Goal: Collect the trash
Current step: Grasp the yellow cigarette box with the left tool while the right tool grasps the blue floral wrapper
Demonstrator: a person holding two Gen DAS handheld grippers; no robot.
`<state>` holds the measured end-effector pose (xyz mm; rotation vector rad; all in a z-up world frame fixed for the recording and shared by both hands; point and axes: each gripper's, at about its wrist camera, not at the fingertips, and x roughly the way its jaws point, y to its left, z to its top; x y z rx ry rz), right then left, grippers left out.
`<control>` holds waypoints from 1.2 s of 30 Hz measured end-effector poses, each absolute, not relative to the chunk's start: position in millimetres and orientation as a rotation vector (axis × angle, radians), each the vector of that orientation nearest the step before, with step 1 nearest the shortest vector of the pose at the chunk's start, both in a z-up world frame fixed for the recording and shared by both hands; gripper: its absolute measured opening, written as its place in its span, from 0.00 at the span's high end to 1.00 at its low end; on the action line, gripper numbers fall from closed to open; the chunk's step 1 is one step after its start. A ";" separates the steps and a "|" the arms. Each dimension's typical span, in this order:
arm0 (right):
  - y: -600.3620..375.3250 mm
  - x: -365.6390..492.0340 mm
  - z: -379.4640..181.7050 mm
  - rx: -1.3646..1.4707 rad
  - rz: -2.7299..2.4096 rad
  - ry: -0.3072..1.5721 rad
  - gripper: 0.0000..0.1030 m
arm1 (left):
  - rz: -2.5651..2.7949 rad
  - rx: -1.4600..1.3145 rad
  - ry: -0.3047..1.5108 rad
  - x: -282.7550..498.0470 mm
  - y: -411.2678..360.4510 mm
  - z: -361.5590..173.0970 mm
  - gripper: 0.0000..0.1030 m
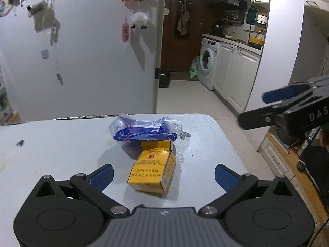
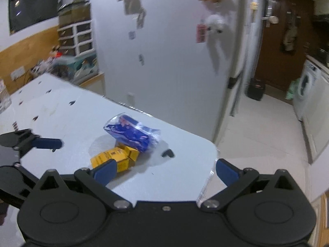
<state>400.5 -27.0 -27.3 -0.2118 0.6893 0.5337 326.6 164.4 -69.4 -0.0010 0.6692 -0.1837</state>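
Two trash items touching on table — yellow cigarette box, blue wrapper behind; left gripper spread wide around box for grasp, right gripper spread too — empty.

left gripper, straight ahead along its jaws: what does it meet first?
Most likely the yellow carton, lying on the table centred between the open jaws of the left gripper. The blue plastic wrapper sits just behind it.

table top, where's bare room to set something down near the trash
The pale grey table is bare left of the yellow cardboard box and crumpled blue plastic wrapper. A narrower bare strip runs between them and the rounded right corner. The two pieces touch, so it is crowded there.
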 end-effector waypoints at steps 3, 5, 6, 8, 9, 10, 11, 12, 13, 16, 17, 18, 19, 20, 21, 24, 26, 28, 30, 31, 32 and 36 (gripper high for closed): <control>-2.7 421.8 -33.3 -0.276 0.582 0.711 0.09 | -0.203 -0.010 0.697 347.0 172.4 -84.4 0.00; 15.2 436.4 -38.9 -0.306 0.613 0.744 0.17 | -0.200 -0.002 0.724 356.1 174.7 -93.1 0.00; 21.5 442.0 -41.0 -0.310 0.630 0.757 0.20 | -0.207 -0.003 0.731 359.5 176.2 -97.8 0.00; 37.9 454.9 -45.7 -0.317 0.661 0.779 0.24 | -0.215 -0.010 0.743 364.3 178.9 -106.2 0.00; 46.2 459.9 -48.7 -0.322 0.676 0.786 0.25 | -0.219 -0.010 0.749 366.1 180.0 -109.9 0.00; 55.8 465.5 -52.2 -0.329 0.693 0.794 0.26 | -0.221 -0.014 0.753 367.8 181.4 -113.0 0.00; 64.2 470.0 -55.6 -0.338 0.705 0.799 0.26 | -0.222 -0.023 0.756 369.0 183.8 -115.3 0.00; 71.5 472.7 -59.5 -0.352 0.712 0.804 0.27 | -0.224 -0.036 0.755 369.4 185.5 -117.0 0.00; 81.6 477.3 -65.2 -0.379 0.718 0.818 0.27 | -0.227 -0.049 0.753 369.8 186.8 -118.3 0.00; 101.0 487.7 -80.5 -0.431 0.712 0.839 0.30 | -0.228 -0.074 0.752 372.4 189.8 -121.0 0.00; 106.5 490.7 -85.8 -0.449 0.713 0.845 0.31 | -0.229 -0.075 0.753 373.3 189.8 -121.4 0.00; 110.6 493.1 -89.3 -0.462 0.713 0.849 0.33 | -0.229 -0.073 0.753 374.1 189.7 -121.6 0.00; 114.4 495.8 -93.5 -0.474 0.709 0.853 0.37 | -0.229 -0.071 0.754 375.8 189.5 -121.8 0.01; 116.0 498.1 -96.7 -0.478 0.705 0.857 0.40 | -0.229 -0.071 0.756 377.2 189.4 -122.0 0.01; 117.7 500.6 -99.3 -0.477 0.704 0.864 0.47 | -0.229 -0.072 0.757 378.4 189.5 -122.5 0.01; 115.9 506.2 -101.5 -0.433 0.720 0.894 0.61 | -0.238 -0.071 0.760 382.5 189.6 -123.6 0.05; 113.1 506.7 -102.2 -0.408 0.745 0.909 0.68 | -0.243 -0.059 0.766 383.5 188.5 -124.7 0.14; 110.3 506.3 -101.9 -0.391 0.761 0.915 0.74 | -0.237 -0.049 0.768 383.5 187.4 -126.4 0.14; 106.4 505.0 -98.8 -0.369 0.775 0.918 0.78 | -0.239 -0.053 0.771 384.0 188.5 -127.3 0.14; 103.7 504.6 -97.0 -0.353 0.779 0.922 0.79 | -0.239 -0.054 0.770 384.2 188.9 -127.0 0.14; 100.6 504.1 -95.1 -0.336 0.780 0.926 0.80 | -0.242 -0.056 0.769 382.5 188.1 -125.1 0.14; 87.1 502.4 -89.2 -0.255 0.788 0.948 0.91 | -0.265 -0.072 0.768 377.8 189.2 -123.1 0.15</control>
